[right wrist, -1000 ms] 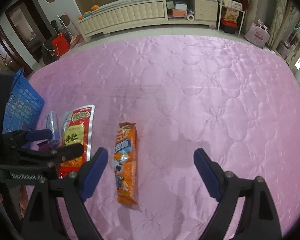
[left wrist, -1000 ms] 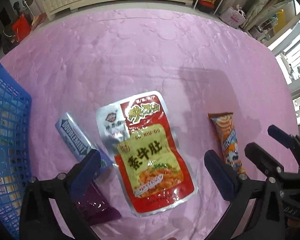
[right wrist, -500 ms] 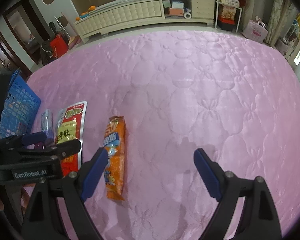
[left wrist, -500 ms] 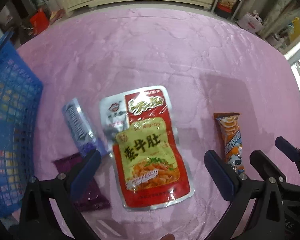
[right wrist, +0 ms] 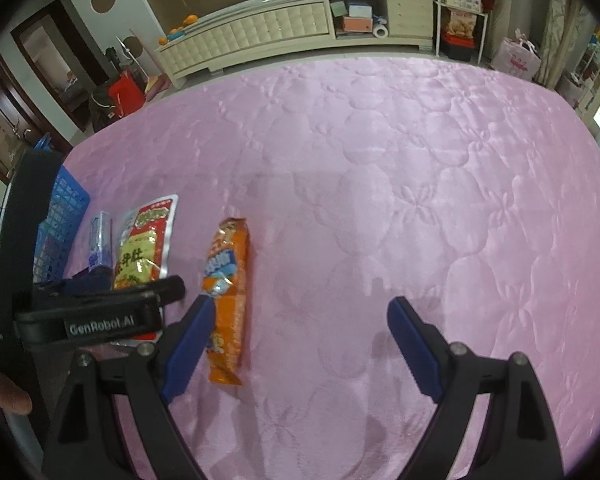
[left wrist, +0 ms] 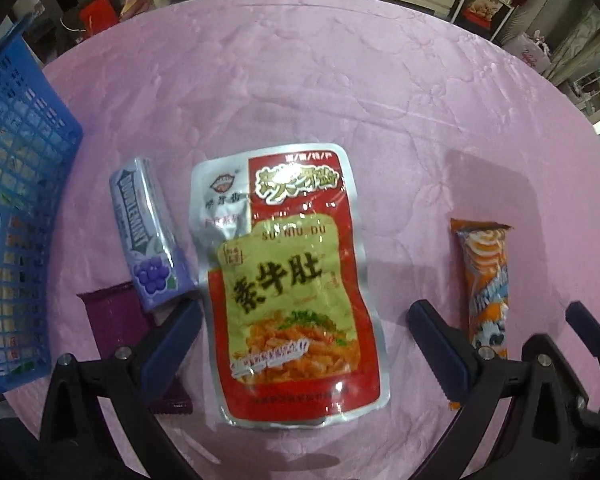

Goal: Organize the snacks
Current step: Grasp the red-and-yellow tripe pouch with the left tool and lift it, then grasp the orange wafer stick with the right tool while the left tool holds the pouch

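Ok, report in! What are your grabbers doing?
Left gripper open over red snack pouch. Right gripper open, empty. Blue basket at left. Nothing blocking.

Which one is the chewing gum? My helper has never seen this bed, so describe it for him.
Start at the blue basket on the pink quilt's left edge. The first item beside it is the gum pack, lying left of the big red-and-yellow pouch. Unlike its neighbours it is a small lavender box with grapes printed at its near end.

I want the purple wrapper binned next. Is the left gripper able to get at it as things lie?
Probably, but not cleanly. The left gripper is open, yet the purple wrapper lies partly under the gum pack and beneath the left finger, beside the red pouch.
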The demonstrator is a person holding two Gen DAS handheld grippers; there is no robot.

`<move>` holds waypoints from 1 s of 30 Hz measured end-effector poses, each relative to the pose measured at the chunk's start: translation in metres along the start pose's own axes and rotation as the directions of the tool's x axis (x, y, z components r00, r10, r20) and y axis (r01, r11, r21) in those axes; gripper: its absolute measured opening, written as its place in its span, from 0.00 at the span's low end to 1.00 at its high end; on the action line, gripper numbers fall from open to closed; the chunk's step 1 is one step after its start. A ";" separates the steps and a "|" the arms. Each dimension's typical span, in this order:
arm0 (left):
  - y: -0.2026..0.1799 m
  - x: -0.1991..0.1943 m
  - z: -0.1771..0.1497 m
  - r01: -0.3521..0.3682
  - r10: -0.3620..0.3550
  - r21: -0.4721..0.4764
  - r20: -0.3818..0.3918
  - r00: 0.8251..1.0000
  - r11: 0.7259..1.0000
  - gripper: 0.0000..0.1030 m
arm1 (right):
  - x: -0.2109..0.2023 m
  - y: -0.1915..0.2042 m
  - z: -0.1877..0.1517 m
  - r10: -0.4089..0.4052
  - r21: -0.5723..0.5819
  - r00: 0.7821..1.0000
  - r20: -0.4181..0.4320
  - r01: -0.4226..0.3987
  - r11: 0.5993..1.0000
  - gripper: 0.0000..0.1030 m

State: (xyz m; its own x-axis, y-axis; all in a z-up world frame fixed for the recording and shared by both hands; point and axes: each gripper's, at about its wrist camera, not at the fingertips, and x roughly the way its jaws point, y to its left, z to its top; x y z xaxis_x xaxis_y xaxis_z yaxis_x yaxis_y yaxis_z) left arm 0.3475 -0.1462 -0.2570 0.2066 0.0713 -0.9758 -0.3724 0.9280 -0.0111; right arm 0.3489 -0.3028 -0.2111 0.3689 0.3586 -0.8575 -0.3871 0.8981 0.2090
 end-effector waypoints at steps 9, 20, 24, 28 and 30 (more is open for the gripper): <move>-0.005 0.016 0.024 0.009 -0.008 0.012 -0.048 0.999 1.000 0.99 | 0.003 0.001 0.001 0.021 0.003 1.000 -0.006 -0.021 1.000 0.88; 0.019 -0.006 0.021 0.028 -0.026 0.084 -0.023 0.999 0.996 0.37 | 0.011 0.024 0.004 0.041 -0.005 0.999 -0.021 -0.041 0.999 0.88; 0.029 -0.004 0.024 0.055 -0.052 0.131 -0.024 0.998 0.990 0.30 | 0.009 0.037 0.006 0.055 -0.027 0.998 -0.025 -0.056 0.998 0.88; 0.041 -0.006 0.021 0.104 -0.104 0.133 -0.008 0.995 0.986 0.30 | 0.006 0.047 0.009 0.045 -0.065 0.998 -0.033 -0.047 0.997 0.88; 0.049 -0.011 0.017 0.136 -0.137 0.137 0.001 0.991 0.981 0.30 | 0.006 0.048 0.011 0.040 -0.070 0.999 -0.032 -0.042 0.997 0.88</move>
State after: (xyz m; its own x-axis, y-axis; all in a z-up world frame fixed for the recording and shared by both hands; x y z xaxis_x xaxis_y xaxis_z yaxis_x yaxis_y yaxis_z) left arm 0.3428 -0.0950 -0.2435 0.2565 -0.0564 -0.9649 -0.2131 0.9704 -0.1134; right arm 0.3420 -0.2544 -0.2009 0.3259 0.3861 -0.8630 -0.4603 0.8621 0.2119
